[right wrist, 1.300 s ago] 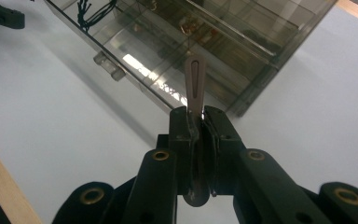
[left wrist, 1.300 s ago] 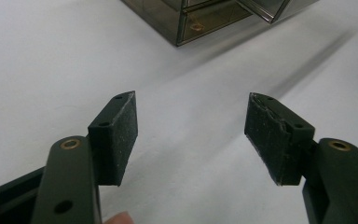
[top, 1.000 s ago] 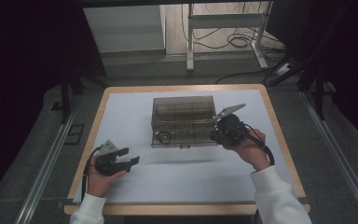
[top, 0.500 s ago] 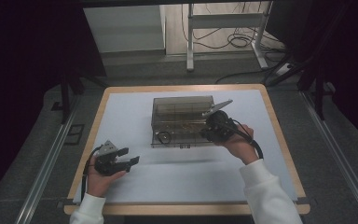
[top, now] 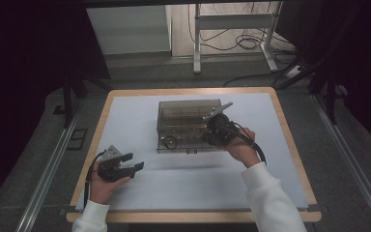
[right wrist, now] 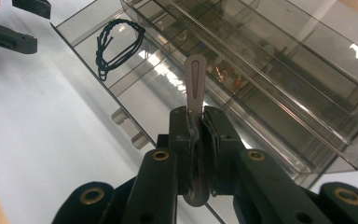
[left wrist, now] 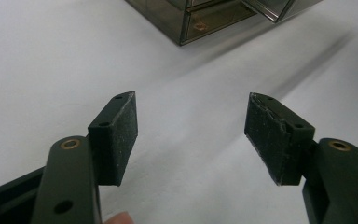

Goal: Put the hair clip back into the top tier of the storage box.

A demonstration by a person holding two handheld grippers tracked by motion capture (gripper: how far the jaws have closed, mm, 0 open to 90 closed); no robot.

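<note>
Right now, as I see it from my seat:
my right gripper (right wrist: 196, 140): clamped on a thin grey metal hair clip (right wrist: 195, 84), whose slotted tip sticks out past the pads
hair clip's place: over the open drawer of the smoky clear plastic organiser box (top: 183, 113), near its front right corner
drawer: a black braided cord loop (right wrist: 116, 42) lies in it
my left gripper (left wrist: 191, 135): jaws wide, nothing between them, over the white table mat (top: 135, 121), well apart from the box

Slim grey hair clip (right wrist: 195, 84) upright above open drawer (right wrist: 98, 70)
</note>
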